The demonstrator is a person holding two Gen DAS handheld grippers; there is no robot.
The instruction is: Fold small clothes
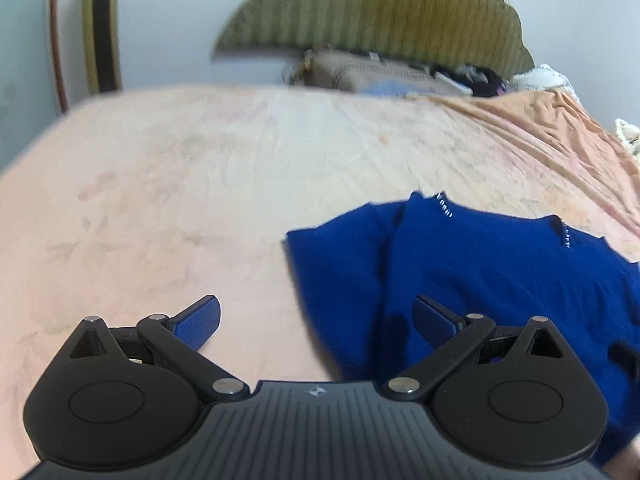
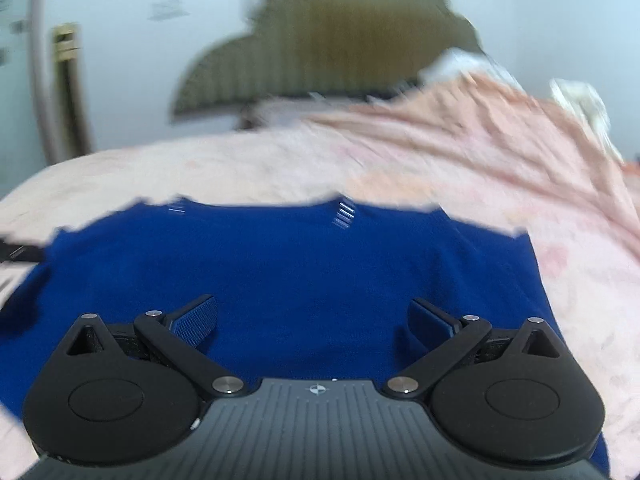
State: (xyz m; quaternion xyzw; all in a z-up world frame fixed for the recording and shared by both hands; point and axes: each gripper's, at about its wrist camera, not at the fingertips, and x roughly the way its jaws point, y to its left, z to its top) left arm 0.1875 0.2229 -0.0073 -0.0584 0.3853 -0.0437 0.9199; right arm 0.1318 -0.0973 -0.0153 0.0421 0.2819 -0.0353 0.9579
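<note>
One blue garment (image 1: 500, 272) lies flat on a bed (image 1: 180, 184) under a peach sheet, two short rows of sparkling studs at its neckline. Two tools hover above it: the left tool (image 1: 318, 312) over its left edge, the right tool (image 2: 312, 312) over its middle. Both are spread wide, grasping nothing.

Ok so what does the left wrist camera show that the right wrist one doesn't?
Left wrist only: the blue garment's left edge with bare pink bedsheet beside it, and a clutter of items at the headboard. Right wrist only: the garment's right edge and the rumpled sheet beyond. Both: the garment flat on the bed, the olive headboard, and an open gripper, left, right, holding nothing.
</note>
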